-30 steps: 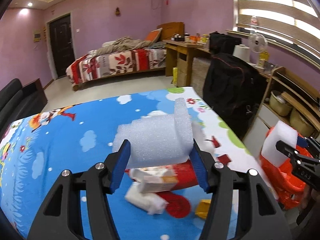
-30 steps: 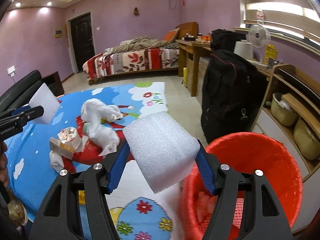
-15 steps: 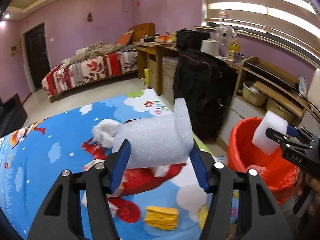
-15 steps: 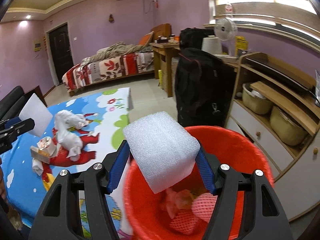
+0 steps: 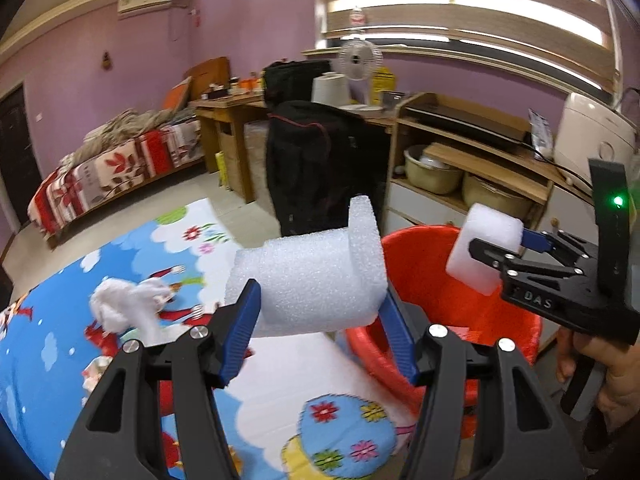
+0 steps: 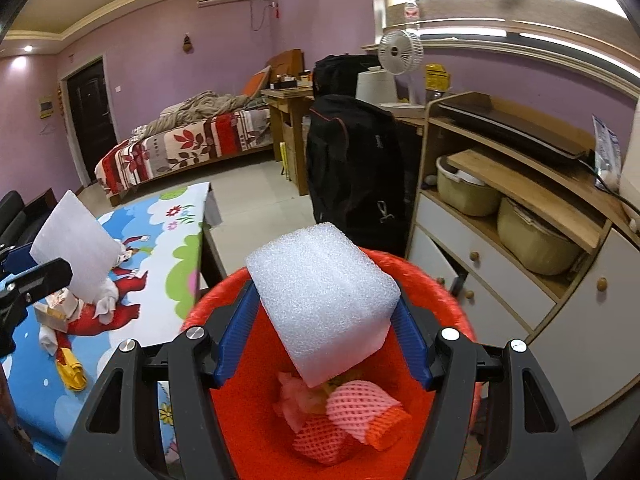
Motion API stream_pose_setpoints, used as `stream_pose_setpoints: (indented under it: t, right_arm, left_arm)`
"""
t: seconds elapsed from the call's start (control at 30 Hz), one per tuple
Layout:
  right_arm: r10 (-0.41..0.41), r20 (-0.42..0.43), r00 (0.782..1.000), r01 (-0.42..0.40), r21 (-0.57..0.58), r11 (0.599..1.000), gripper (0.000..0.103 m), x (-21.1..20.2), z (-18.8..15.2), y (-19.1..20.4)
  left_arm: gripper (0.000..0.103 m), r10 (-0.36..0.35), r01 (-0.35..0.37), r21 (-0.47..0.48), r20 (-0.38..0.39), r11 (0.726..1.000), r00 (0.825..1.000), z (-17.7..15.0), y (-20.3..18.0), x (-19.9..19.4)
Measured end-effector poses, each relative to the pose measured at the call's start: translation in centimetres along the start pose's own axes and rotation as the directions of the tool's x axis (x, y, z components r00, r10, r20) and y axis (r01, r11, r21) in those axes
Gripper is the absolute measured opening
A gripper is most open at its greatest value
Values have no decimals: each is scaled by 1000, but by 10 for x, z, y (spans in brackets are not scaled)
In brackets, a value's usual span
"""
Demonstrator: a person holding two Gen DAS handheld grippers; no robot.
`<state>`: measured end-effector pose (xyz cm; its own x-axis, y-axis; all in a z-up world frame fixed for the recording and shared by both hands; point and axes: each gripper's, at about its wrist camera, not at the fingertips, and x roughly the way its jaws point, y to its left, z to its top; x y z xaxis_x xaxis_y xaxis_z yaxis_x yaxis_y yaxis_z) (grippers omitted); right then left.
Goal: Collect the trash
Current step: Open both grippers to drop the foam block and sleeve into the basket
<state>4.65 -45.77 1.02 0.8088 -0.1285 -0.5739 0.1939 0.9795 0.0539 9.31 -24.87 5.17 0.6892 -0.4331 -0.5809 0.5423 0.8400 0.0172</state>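
Observation:
My left gripper is shut on a curved white foam sheet, held above the table's right edge beside the red trash basket. My right gripper is shut on a white foam block directly over the basket, which holds pink and orange foam nets. The right gripper with its block shows at the right of the left wrist view. The left gripper's foam shows at the left of the right wrist view.
More trash lies on the cartoon-print table: crumpled white tissue, a small box, a yellow piece. A black backpack and a wooden shelf unit with pots stand behind the basket.
Both grippers have moved right toward the basket with their foam. The right gripper has gone from beside the rim to above the basket's inside.

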Motion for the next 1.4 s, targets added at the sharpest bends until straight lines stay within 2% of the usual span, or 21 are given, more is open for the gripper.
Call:
stream_pose_setpoints:
  t: [0.33, 0.6, 0.63, 0.73, 0.8, 1.13, 1.4]
  right_arm:
    - [-36, 18, 999, 35, 28, 999, 64, -7, 4, -28]
    - [-50, 24, 998, 49, 45, 998, 65, -10, 5, -38]
    - [-52, 24, 998, 51, 48, 998, 69, -10, 4, -40]
    - [-51, 27, 998, 50, 53, 997, 73, -11, 4, -40]
    - [-53, 28, 998, 51, 57, 997, 74, -12, 5, -42]
    - [-54, 37, 998, 51, 77, 996, 77, -16, 4, -47]
    - [-25, 42, 999, 23, 64, 998, 79, -17, 5, -33]
  left_arm:
    - [59, -87, 87, 62, 7, 994, 996, 11, -43, 15]
    - [59, -134, 133, 67, 3, 989, 991, 13, -51, 23]
    - [60, -143, 142, 66, 2, 988, 990, 13, -51, 23]
    - [70, -171, 170, 54, -1, 984, 985, 14, -52, 26]
    - [72, -182, 182, 52, -4, 982, 983, 14, -53, 28]
    - [72, -164, 164, 31, -5, 986, 986, 10, -44, 24]
    - [72, -126, 126, -4, 8, 992, 992, 2, -24, 13]
